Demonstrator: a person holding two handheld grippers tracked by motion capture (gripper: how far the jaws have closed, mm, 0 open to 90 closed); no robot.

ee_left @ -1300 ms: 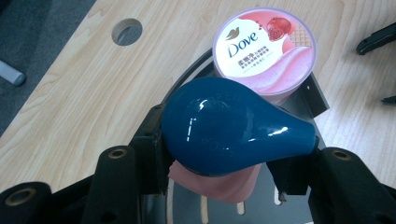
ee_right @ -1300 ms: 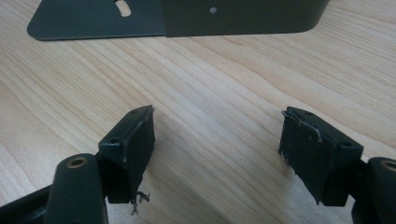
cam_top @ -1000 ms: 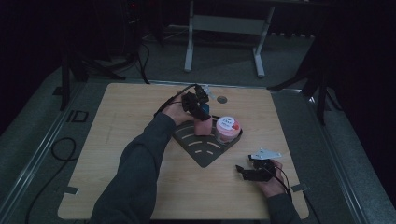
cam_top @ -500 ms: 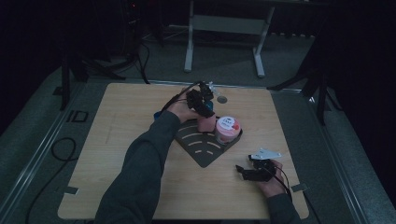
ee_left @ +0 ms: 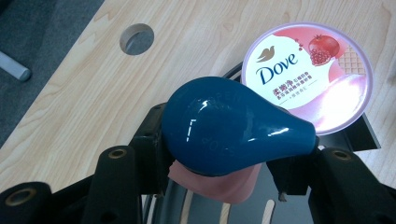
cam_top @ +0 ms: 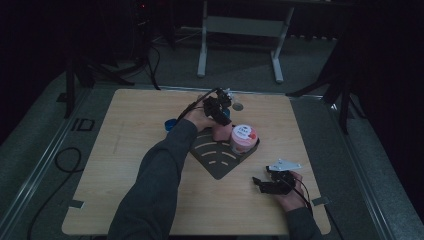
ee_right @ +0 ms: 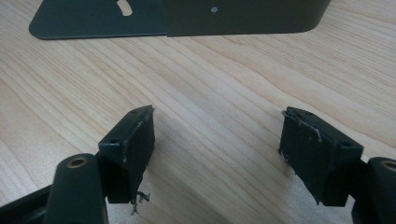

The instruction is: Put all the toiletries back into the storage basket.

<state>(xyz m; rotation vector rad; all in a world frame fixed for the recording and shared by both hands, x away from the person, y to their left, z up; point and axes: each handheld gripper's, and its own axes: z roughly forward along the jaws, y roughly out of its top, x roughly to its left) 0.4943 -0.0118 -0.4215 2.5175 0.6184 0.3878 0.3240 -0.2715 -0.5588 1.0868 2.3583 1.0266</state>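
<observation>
step: placing stuff on rack [cam_top: 220, 160] | left claw [ee_left: 224, 154] clamped on blue-capped pink bottle [ee_left: 229, 128], at 9 o'clock of Dove tub [ee_left: 308, 77] | right claw [ee_right: 217, 154] open, empty, parked on surface [ee_right: 224, 93] | next: probably set bottle beside tub, let go

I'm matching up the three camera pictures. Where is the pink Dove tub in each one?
High view: the tub stands mid-table on the dark rack's far corner, just right of the left gripper.
Left gripper view: upper right, lid up, behind the blue bottle in the jaws.
Right gripper view: not in it.
Shared landmark: the dark rack, along that view's top edge.
</observation>
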